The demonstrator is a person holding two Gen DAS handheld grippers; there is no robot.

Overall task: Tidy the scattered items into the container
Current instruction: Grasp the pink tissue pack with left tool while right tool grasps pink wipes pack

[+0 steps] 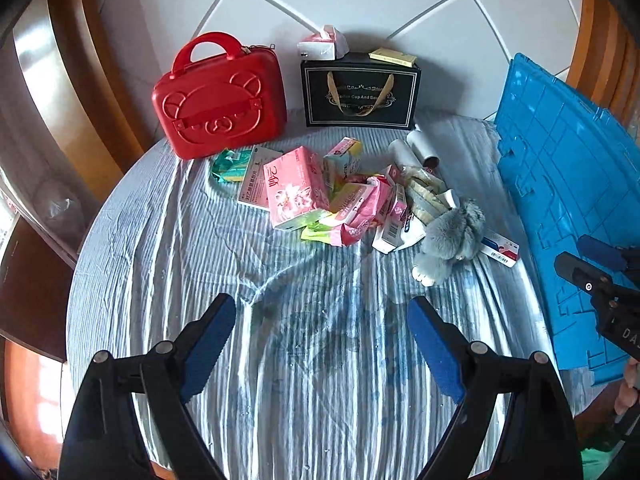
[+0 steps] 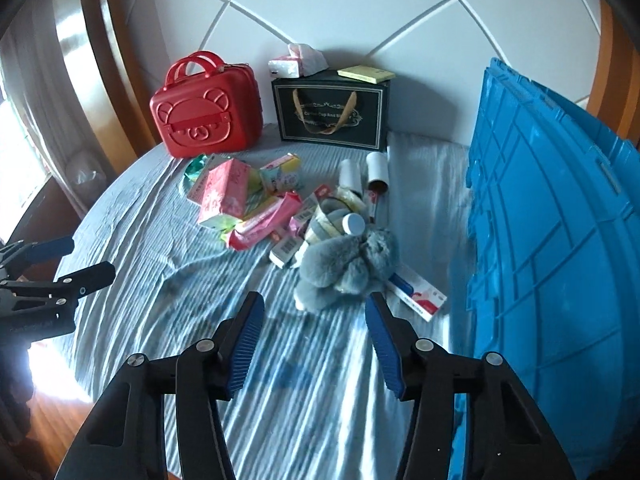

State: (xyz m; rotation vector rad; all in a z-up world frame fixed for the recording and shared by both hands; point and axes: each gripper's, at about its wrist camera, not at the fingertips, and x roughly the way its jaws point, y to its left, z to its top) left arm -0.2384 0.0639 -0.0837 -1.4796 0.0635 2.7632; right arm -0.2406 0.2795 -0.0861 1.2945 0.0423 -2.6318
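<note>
A pile of scattered items lies mid-bed on the striped blue sheet point(image 1: 320, 360): a pink tissue pack point(image 1: 298, 188) point(image 2: 224, 192), small boxes and packets, two white rolls point(image 1: 416, 152) point(image 2: 366, 172), a grey plush toy point(image 1: 452, 240) point(image 2: 348, 268) and a red-and-white box point(image 2: 418, 296). The blue plastic crate point(image 1: 568, 200) point(image 2: 552, 240) stands along the right. My left gripper point(image 1: 322, 302) hangs open over bare sheet, short of the pile. My right gripper point(image 2: 315, 298) is open and empty, its tips just short of the plush toy.
A red bear-face case point(image 1: 220, 100) point(image 2: 206, 110) and a black gift bag point(image 1: 360, 96) point(image 2: 332, 114) stand against the white padded headboard, with a tissue pack and a yellow pad on the bag. Wooden bed frame curves on both sides.
</note>
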